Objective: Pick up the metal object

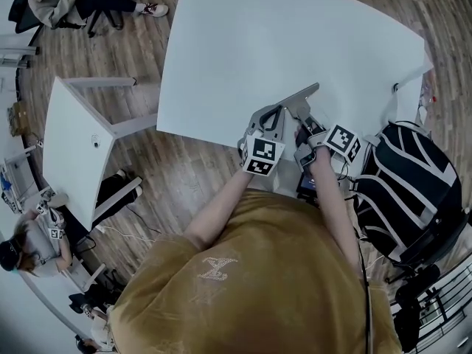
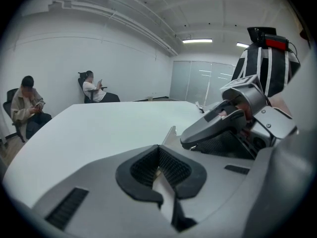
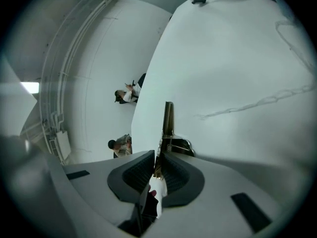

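Backpack [image 1: 413, 190] beside right gripper [image 3: 159, 157], metal object [image 3: 168, 120] between its jaws

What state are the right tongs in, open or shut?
Shut on the metal object: the right gripper view shows the right tongs closed against both sides of it, its end sticking out beyond them.

At the curved white tabletop's [image 1: 258, 35] near edge, the left gripper [image 2: 159, 168] sits just left of the right gripper [image 3: 157, 168], whose jaws hold a thin metal strip [image 3: 168, 120].
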A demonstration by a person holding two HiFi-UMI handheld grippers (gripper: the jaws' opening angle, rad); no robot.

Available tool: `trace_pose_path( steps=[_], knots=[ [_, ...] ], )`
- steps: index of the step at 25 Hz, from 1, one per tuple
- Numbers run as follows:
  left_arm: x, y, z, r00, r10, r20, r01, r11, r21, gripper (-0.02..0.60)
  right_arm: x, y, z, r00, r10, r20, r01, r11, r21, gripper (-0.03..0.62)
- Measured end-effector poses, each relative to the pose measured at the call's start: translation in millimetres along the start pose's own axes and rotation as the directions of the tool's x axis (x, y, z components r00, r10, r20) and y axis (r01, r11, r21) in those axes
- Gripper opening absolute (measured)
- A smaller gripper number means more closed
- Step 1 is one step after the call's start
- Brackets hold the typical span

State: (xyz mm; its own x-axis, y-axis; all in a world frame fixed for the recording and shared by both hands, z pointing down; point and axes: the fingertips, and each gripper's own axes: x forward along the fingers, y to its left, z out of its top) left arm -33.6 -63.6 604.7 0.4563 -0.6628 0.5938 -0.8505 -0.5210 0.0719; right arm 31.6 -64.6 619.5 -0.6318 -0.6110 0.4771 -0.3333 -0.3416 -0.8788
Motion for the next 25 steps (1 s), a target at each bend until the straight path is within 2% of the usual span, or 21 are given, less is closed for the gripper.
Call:
trace_pose_path(
  steps=[2, 6, 15, 19, 25],
  knots=[
    [0, 1, -1, 1.0, 0.0, -0.003, 0.0, 1.0, -0.002, 0.006, 2, 1, 1, 1.0, 0.019, 0.003, -0.019, 0.999, 0.026, 0.029],
    [0, 3, 0, 1.0, 0.0, -0.002, 0.0, 1.0, -0.002, 0.006, 4, 5, 2, 1.0, 0.03, -0.003, -0.03, 0.999, 0.024, 0.011],
    [-4, 7, 4, 1.0, 0.01, 0.003, -0.01, 1.0, -0.005, 0.006, -1, 6, 1, 0.999, 0.035, 0.011, -0.035, 0.999, 0.028, 0.009],
    [-6, 7, 9, 1.0, 0.009, 0.016, -0.009, 1.0, -0.002, 0.006, -7, 15, 8, 0.996, 0.084, 0.04, -0.084, 0.996, -0.003, 0.009],
    [-10, 7, 15, 0.999, 0.027, 0.034, -0.027, 1.0, -0.014, 0.006, -19, 23, 11, 0.996, 0.085, 0.038, -0.081, 0.993, -0.089, 0.009]
  ],
)
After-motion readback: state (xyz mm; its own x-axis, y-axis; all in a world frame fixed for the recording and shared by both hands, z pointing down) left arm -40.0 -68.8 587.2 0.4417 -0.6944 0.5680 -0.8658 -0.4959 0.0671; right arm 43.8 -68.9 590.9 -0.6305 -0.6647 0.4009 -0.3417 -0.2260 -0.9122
